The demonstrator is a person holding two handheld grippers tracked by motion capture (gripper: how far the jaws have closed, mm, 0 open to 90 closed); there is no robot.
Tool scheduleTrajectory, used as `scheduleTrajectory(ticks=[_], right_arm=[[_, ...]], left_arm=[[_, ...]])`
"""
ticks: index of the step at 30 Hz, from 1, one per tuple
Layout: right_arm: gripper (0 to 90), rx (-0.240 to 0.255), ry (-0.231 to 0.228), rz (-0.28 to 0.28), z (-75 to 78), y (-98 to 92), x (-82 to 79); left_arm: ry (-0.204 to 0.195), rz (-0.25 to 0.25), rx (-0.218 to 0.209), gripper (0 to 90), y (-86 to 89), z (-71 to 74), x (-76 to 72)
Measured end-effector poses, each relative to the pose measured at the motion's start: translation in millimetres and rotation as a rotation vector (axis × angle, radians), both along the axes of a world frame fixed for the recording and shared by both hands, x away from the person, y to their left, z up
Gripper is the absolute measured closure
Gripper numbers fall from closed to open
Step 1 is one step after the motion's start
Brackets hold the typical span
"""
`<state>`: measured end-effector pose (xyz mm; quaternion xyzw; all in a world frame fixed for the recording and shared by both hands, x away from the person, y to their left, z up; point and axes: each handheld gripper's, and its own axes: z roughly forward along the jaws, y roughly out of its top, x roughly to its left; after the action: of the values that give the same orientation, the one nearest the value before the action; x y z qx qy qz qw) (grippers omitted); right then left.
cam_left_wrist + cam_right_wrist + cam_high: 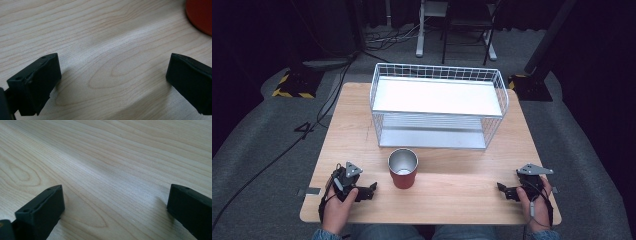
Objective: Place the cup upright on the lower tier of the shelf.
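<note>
Wooden table (452, 192) held a red cup (403, 169) just in front of a wire rack (438, 105). Left gripper (371, 190) sat near cup's left, jaws spread, empty; right gripper (502, 189) well apart to cup's right, likewise released. Probably best: approach w/ left, level, straddle cup mid-height, close gently.

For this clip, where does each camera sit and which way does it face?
High view: above the person's side, looking forward and down on the table, cup, wire rack; both hands with left gripper and right gripper.
Left gripper view: low over the wood; open jaws; shares the cup.
Right gripper view: low over wood; open jaws.
</note>
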<state>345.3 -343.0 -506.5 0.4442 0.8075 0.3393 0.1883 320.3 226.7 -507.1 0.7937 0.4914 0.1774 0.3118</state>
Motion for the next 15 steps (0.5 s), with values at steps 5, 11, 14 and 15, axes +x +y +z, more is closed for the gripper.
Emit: scheduleTrajectory(ticks=[5,11,14,15], right_arm=[[1.5,0.000,0.000,0.000,0.0,0.0,0.0],[0.4,-0.004,0.002,-0.008,-0.1,0.8,0.6],[0.4,-0.004,0.003,-0.008,-0.1,0.8,0.6],[0.4,-0.004,0.003,-0.008,-0.1,0.8,0.5]], left_arm=[[0.004,0.009,-0.004,0.4,0.7,0.2,-0.8],[-0.002,0.017,-0.006,1.1,1.4,0.1,-0.5],[-0.005,0.020,-0.007,2.9,1.9,0.2,-0.8],[-0.006,0.021,-0.007,4.3,2.4,0.5,-1.2]])
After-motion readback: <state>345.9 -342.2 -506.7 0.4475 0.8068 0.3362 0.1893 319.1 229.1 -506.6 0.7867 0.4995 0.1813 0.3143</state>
